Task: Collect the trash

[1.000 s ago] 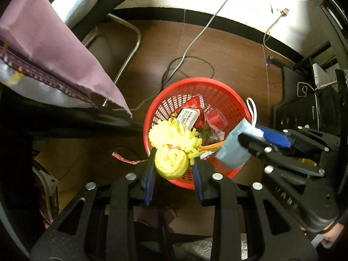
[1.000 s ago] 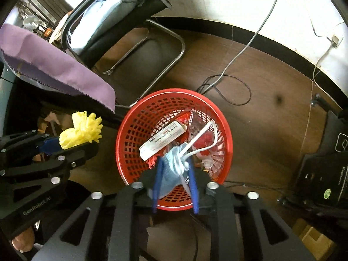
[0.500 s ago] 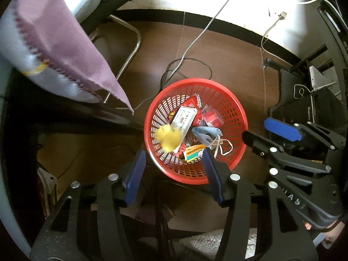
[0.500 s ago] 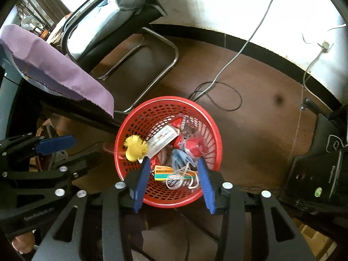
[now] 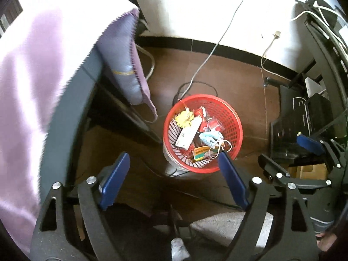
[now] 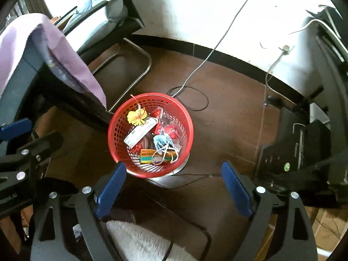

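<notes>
A red mesh basket (image 5: 233,117) stands on the brown floor; it also shows in the right wrist view (image 6: 113,128). Inside lie a yellow crumpled wad (image 5: 184,117) (image 6: 136,117), a blue face mask (image 5: 209,138) (image 6: 162,141), a white wrapper (image 5: 188,132) (image 6: 141,132), a red packet (image 6: 171,129) and a green-orange box (image 6: 150,158). My left gripper (image 5: 174,181) is open and empty, high above the basket's near side. My right gripper (image 6: 174,190) is open and empty, also above the near rim.
A table with a purple cloth (image 5: 32,82) fills the left. A chair with a metal frame (image 6: 139,74) stands behind the basket. Cables (image 6: 191,95) lie on the floor. Black equipment (image 6: 304,143) stands at the right. A white fluffy mat (image 6: 141,241) lies below.
Both grippers opened and dropped the yellow wad and the blue mask into the basket, then rose and pulled back; the basket looks smaller now.
</notes>
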### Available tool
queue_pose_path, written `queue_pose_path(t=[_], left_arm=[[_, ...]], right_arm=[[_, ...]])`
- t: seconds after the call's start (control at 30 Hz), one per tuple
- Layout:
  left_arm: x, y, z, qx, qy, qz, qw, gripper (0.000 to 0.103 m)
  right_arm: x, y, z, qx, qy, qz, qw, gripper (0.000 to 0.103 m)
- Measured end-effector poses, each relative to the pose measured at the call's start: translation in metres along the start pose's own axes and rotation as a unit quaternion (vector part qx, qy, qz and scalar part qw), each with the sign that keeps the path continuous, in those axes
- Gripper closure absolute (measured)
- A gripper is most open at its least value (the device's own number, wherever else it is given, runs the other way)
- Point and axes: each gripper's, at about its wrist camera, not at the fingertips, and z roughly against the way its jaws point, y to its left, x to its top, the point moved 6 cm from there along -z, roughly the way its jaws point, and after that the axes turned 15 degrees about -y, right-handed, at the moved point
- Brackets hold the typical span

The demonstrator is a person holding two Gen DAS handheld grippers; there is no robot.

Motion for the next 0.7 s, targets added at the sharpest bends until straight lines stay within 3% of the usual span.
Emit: queue_pose_path(t=[0.43,0.7], left_arm=[[-0.012,0.013,0.06,-0.003,-0.048,0.005,0.9988,0.017],[-0.018,0.017,0.077,-0.002,-0.065,0.008,0.9978,0.016]], right_arm=[[-0.018,-0.002,0.054,-0.044,-0.007,-0.036,0.998,0.013],[-0.017,0.02,0.068,-0.032,-0.025,-0.017,0.999,0.013]])
